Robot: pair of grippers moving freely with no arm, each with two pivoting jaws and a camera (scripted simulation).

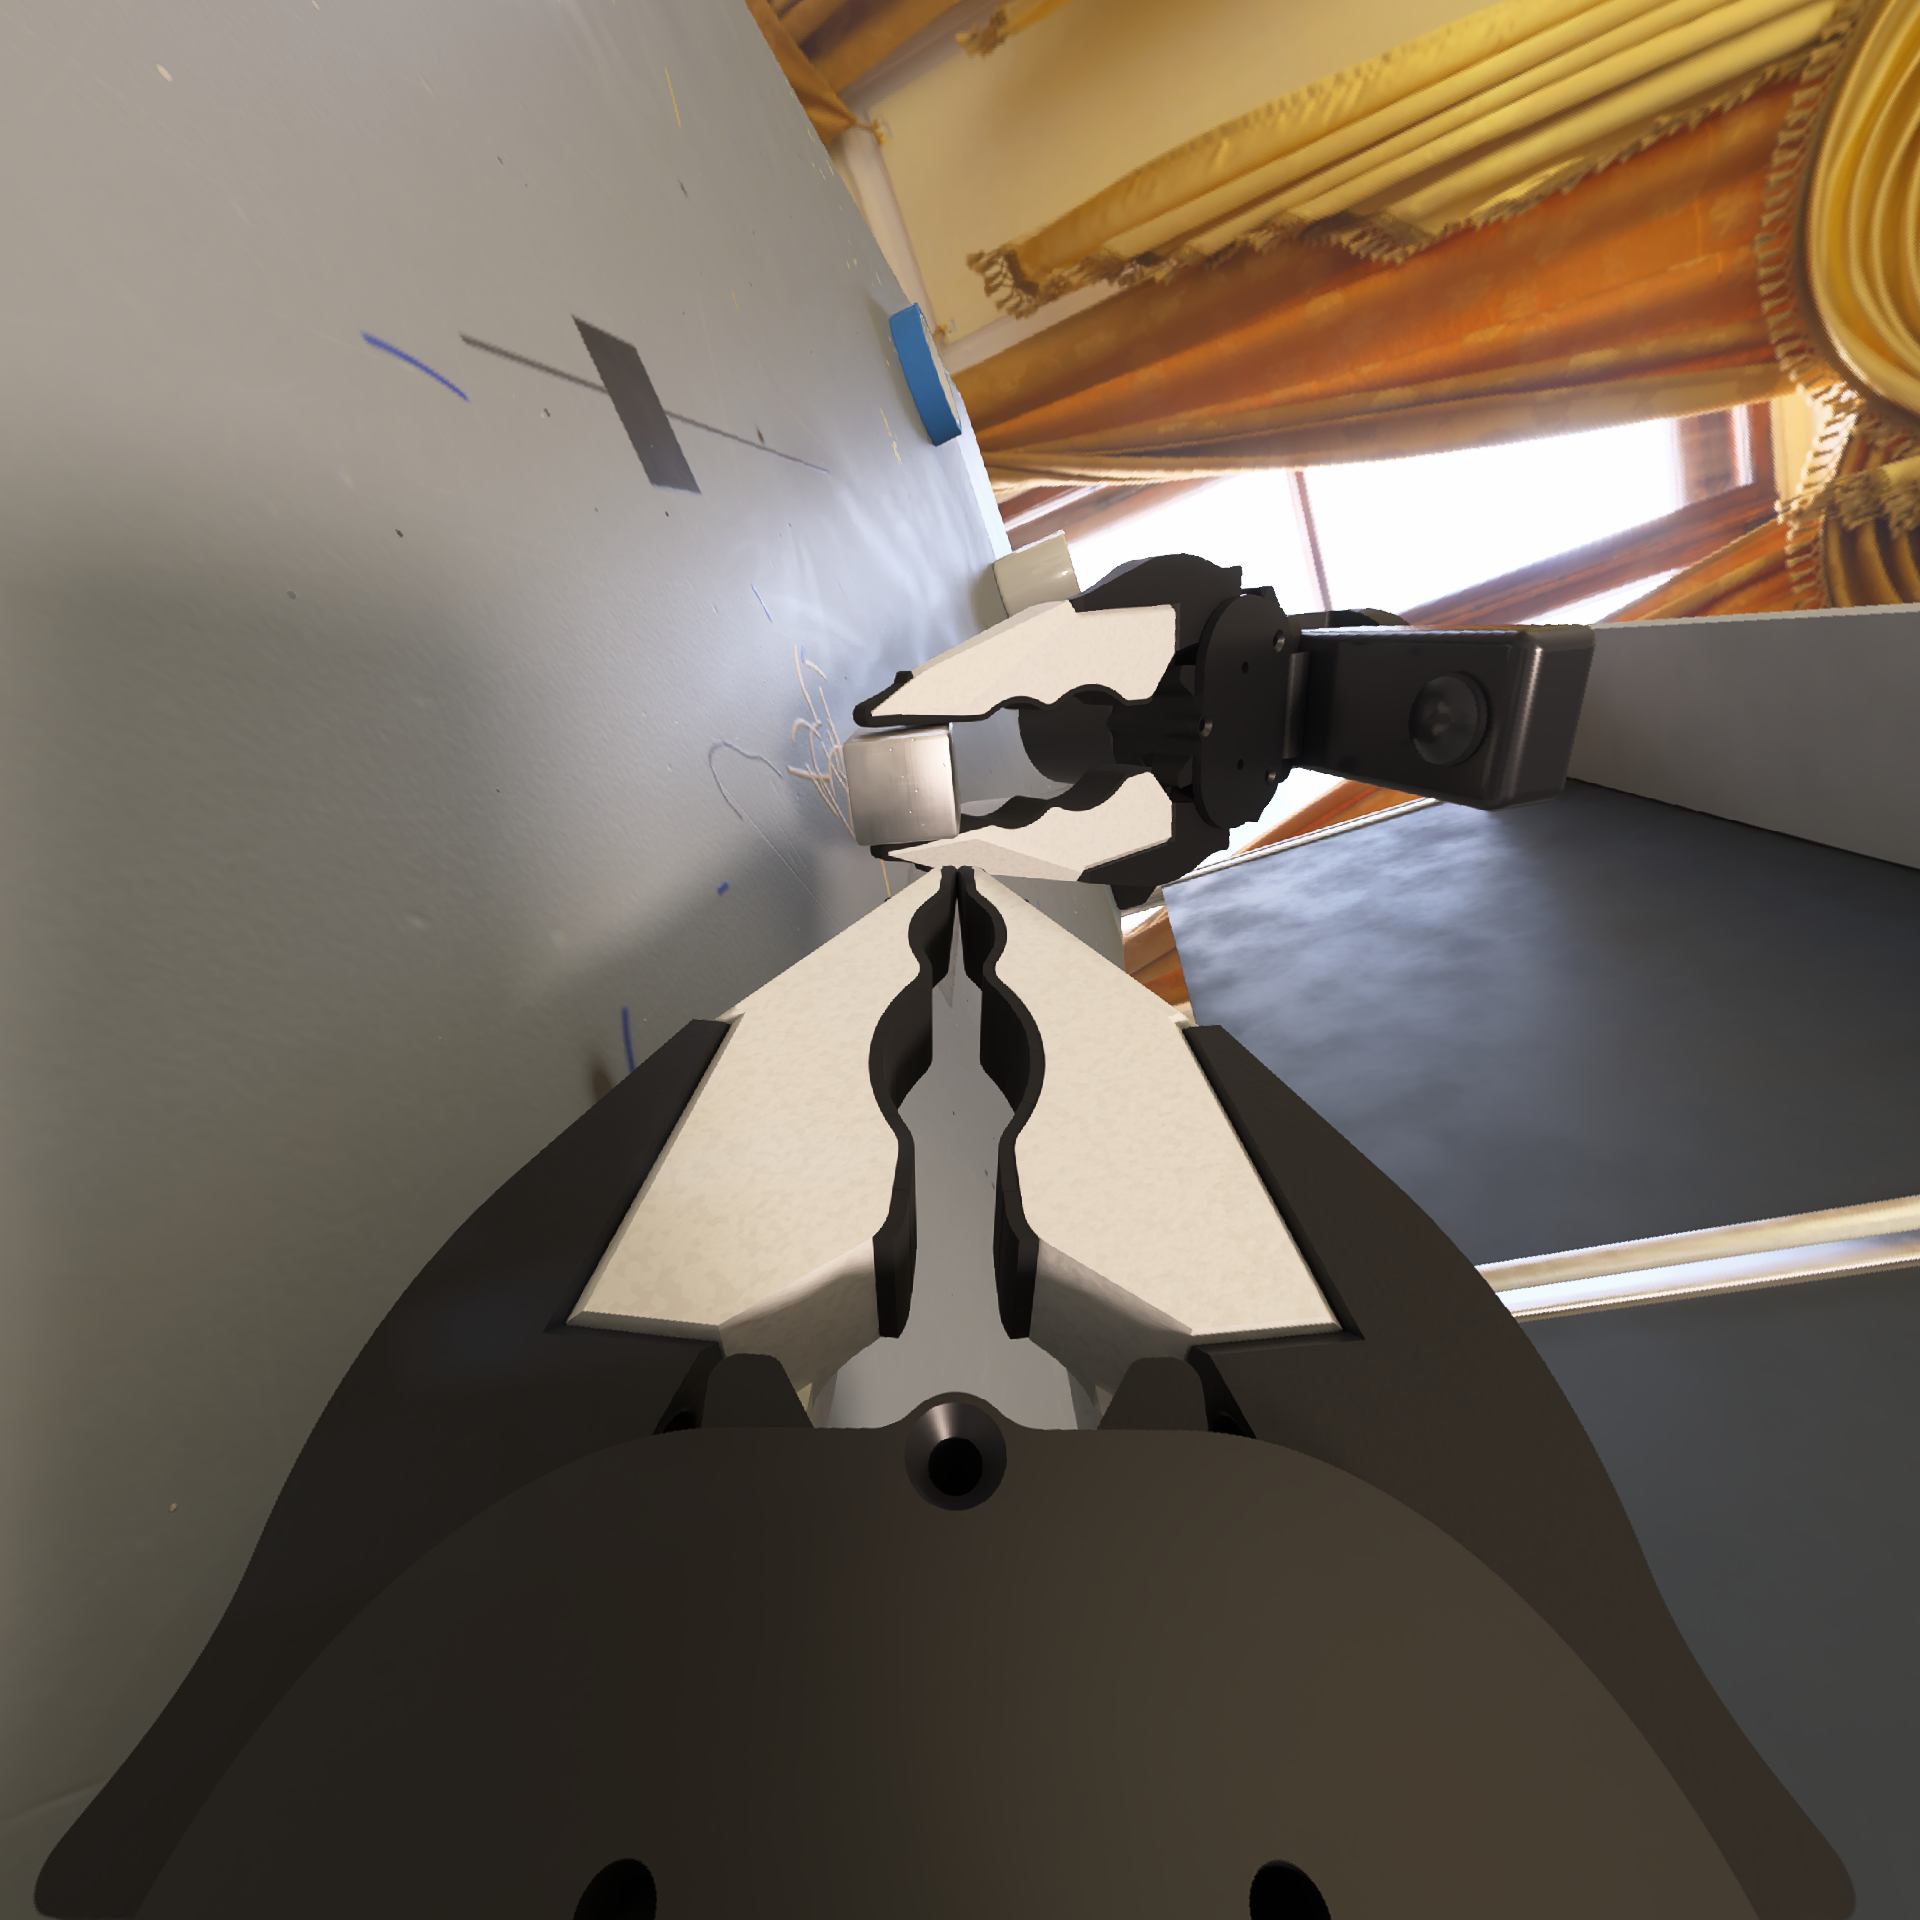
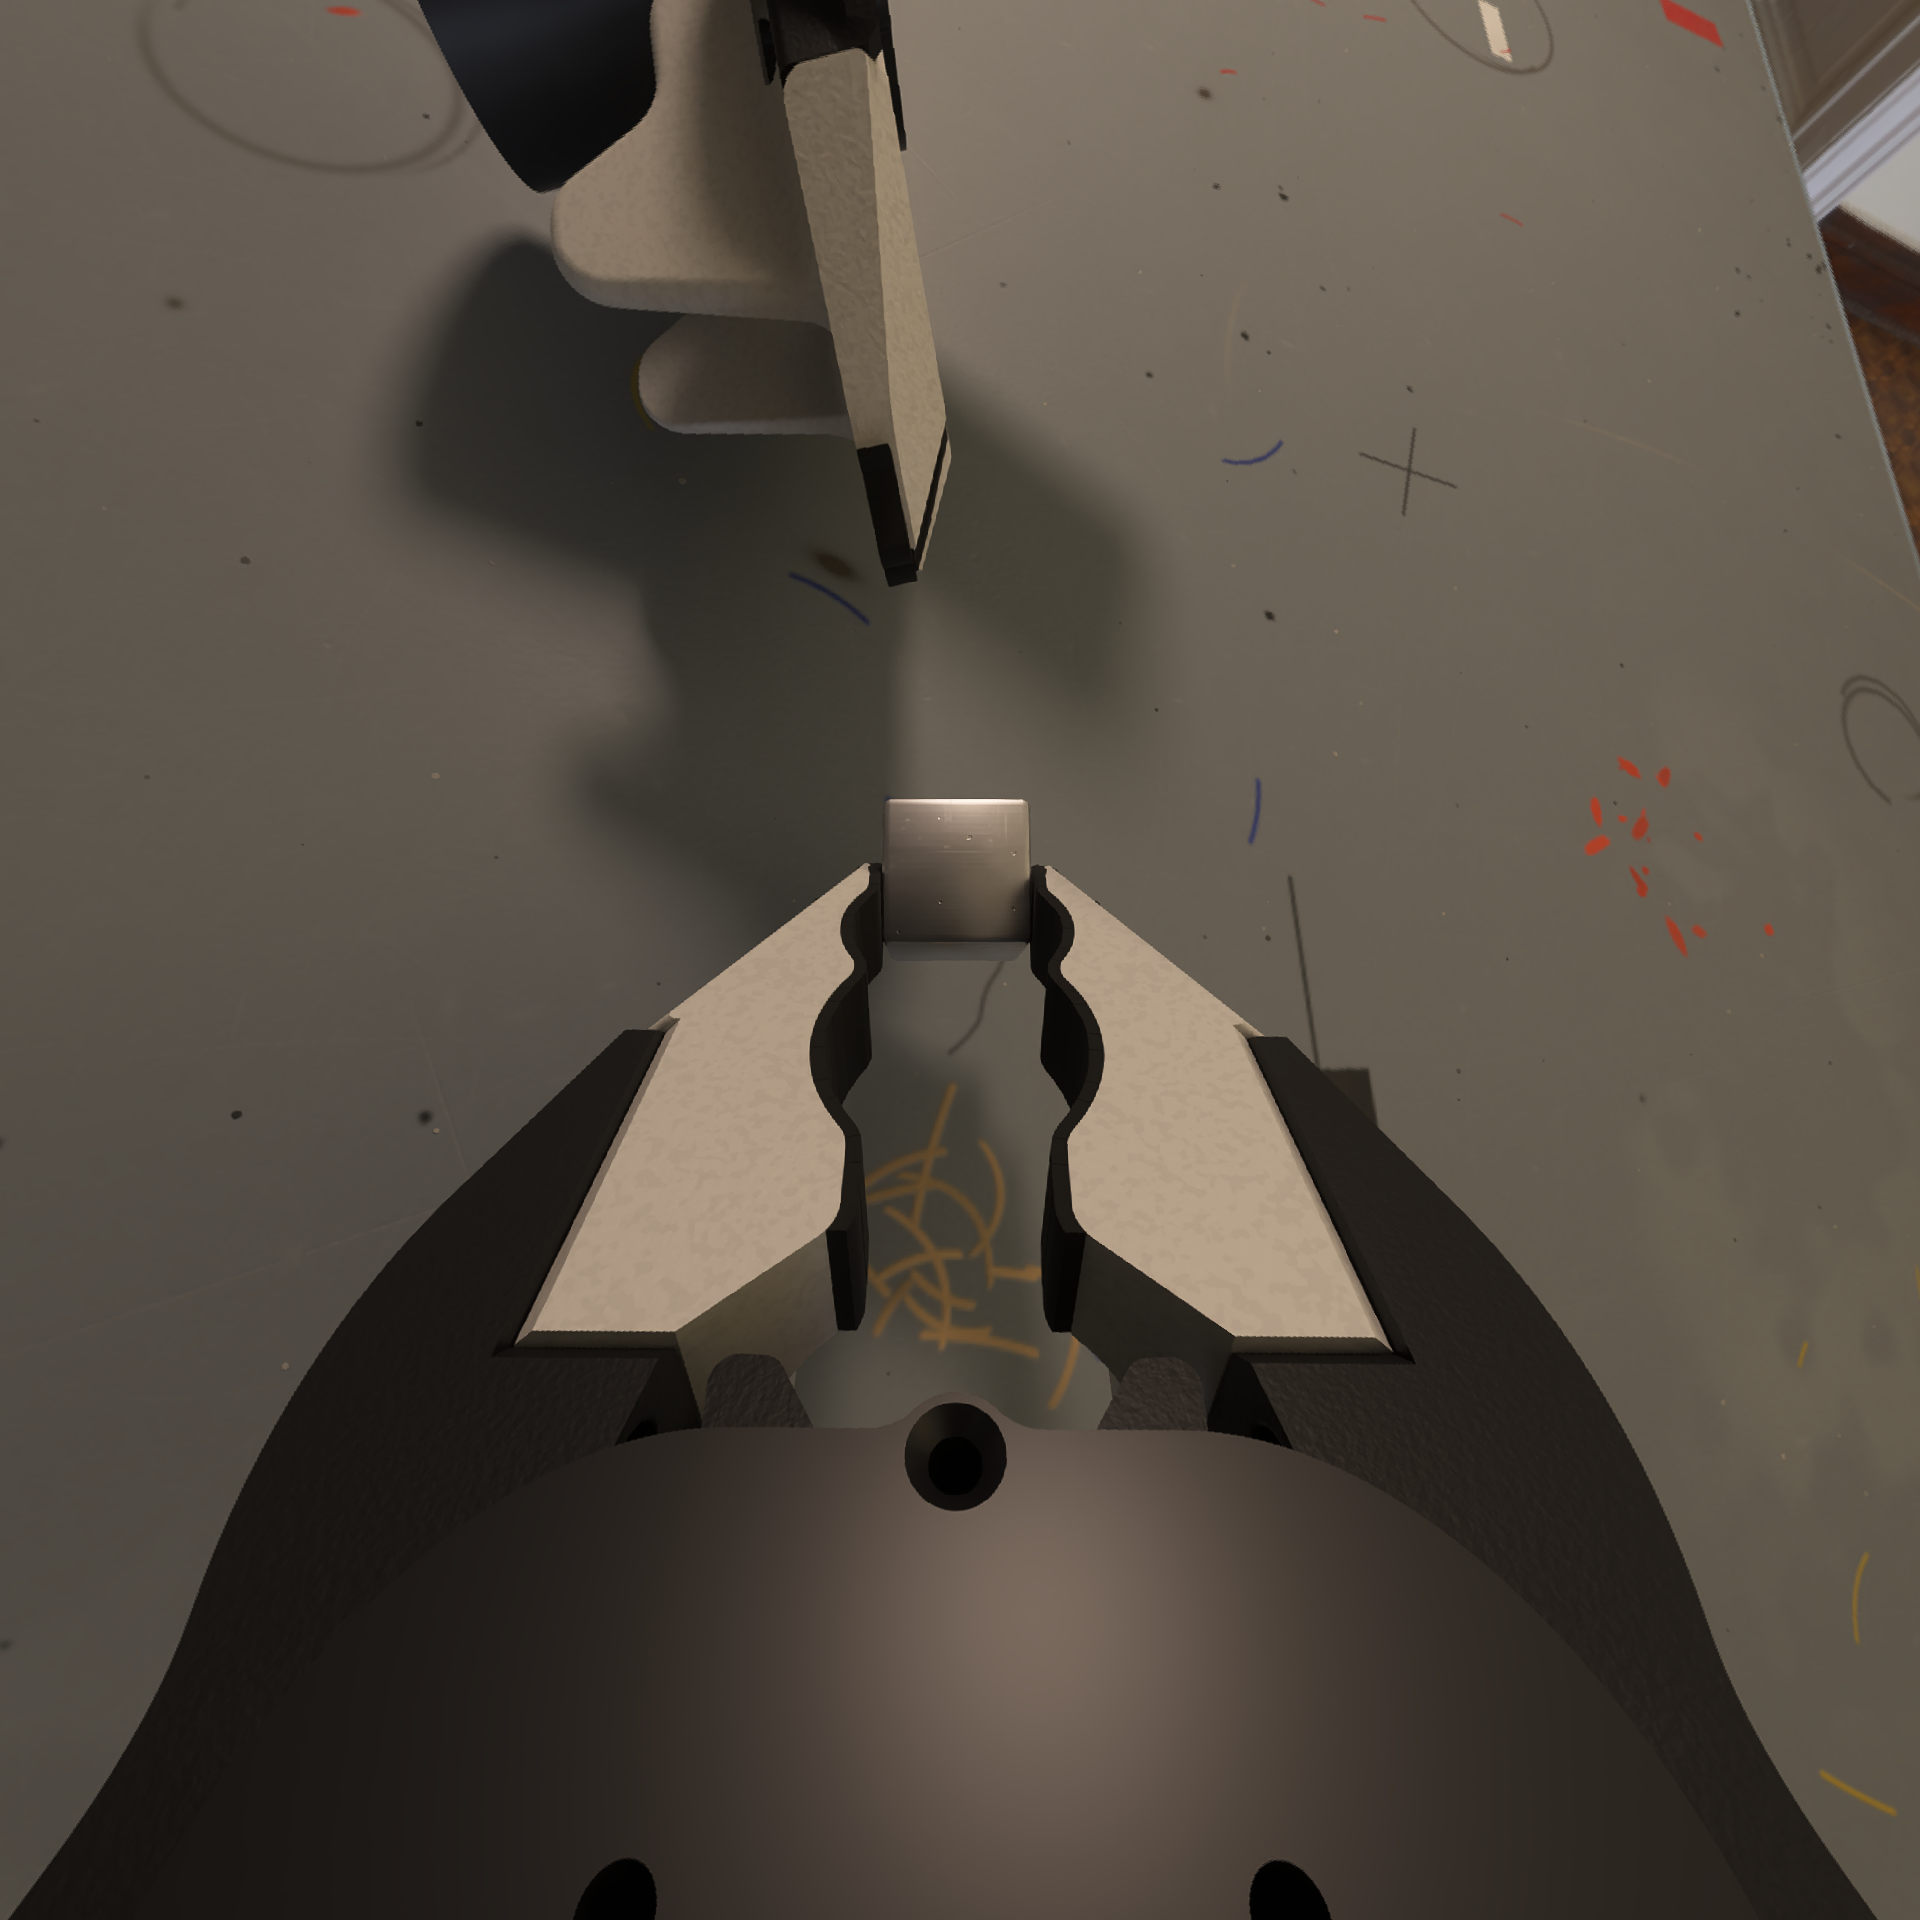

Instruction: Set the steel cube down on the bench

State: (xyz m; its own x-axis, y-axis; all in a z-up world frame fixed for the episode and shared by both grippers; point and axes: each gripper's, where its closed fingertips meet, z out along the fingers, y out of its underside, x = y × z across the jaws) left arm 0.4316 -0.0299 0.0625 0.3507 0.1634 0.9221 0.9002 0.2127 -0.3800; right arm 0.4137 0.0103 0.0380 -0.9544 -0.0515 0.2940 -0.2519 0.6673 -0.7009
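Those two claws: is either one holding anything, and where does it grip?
The right claw pinches the steel cube by two opposite side faces, at its fingertips. The left claw is shut and empty.

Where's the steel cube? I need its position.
In the right wrist view, the steel cube sits centre, clamped between the right tool's fingertips above the bench.
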